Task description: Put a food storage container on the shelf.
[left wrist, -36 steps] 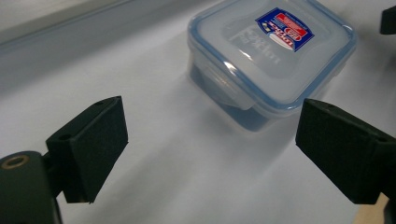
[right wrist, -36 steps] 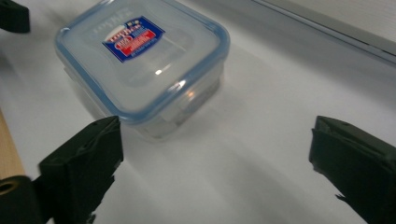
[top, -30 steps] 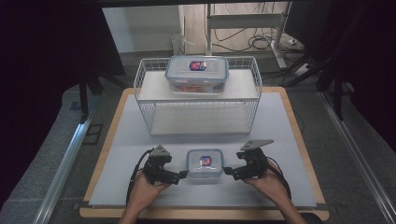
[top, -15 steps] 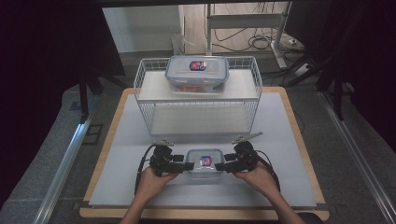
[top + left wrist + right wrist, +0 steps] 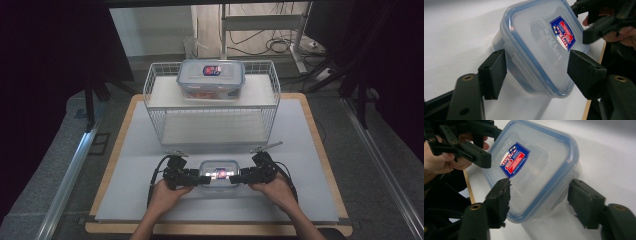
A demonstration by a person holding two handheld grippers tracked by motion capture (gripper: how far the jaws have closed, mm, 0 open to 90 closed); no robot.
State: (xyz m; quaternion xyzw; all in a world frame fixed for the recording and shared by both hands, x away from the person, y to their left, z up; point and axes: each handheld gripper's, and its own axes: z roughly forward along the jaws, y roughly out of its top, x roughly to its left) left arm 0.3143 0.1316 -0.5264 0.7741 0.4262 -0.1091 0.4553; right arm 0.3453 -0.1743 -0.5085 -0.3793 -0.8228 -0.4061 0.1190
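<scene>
I have the small clear container with the blue-rimmed lid sitting on the grey table mat, near the front edge and between my two grippers. My left gripper comes at it from the left end and my right gripper from the right end, each held in a hand. In the left gripper view the jaws stand wide, one pad on either side of the container's near end; the left-hand pad sits right at the wall, the other beside the lid rim, and I cannot tell whether either actually presses on it. In the right gripper view the jaws also stand spread around the container's near end, with a visible gap at the right-hand pad, so nothing is clamped there. A red and blue label sits on the lid. Farther back, a white wire basket stands on the mat, with a larger lidded container resting on its upper shelf.
</scene>
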